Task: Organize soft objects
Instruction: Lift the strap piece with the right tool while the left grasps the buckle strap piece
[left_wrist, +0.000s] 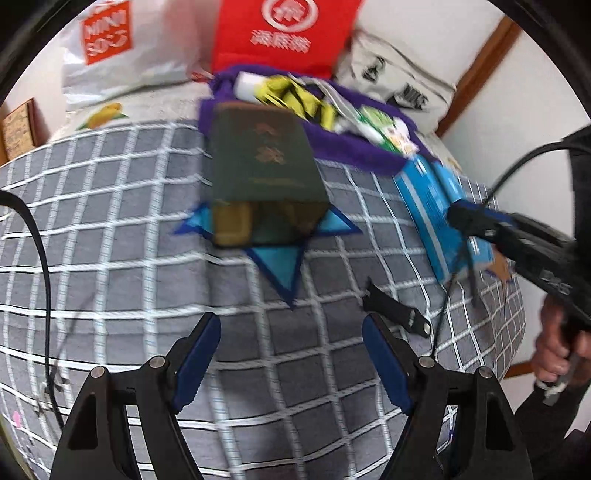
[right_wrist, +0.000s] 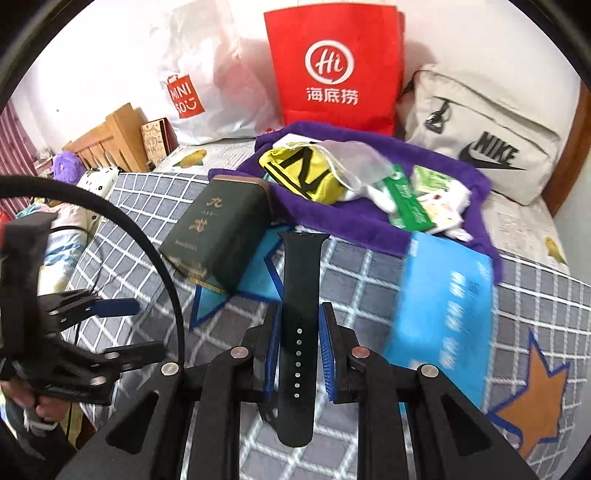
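A black watch strap (right_wrist: 298, 317) is clamped in the right hand-held gripper (right_wrist: 298, 347) above the checked bed (right_wrist: 424, 280).

The left hand-held gripper (left_wrist: 291, 354) is spread wide, empty. The strap is best carried level to the purple cloth pile (right_wrist: 369, 229) and released gently there.

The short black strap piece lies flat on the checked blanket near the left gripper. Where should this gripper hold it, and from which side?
Grip the strap piece across its narrow width near the middle, coming down from above. It lies flat and slanted, so the open left gripper likely needs turning to straddle its long edges.
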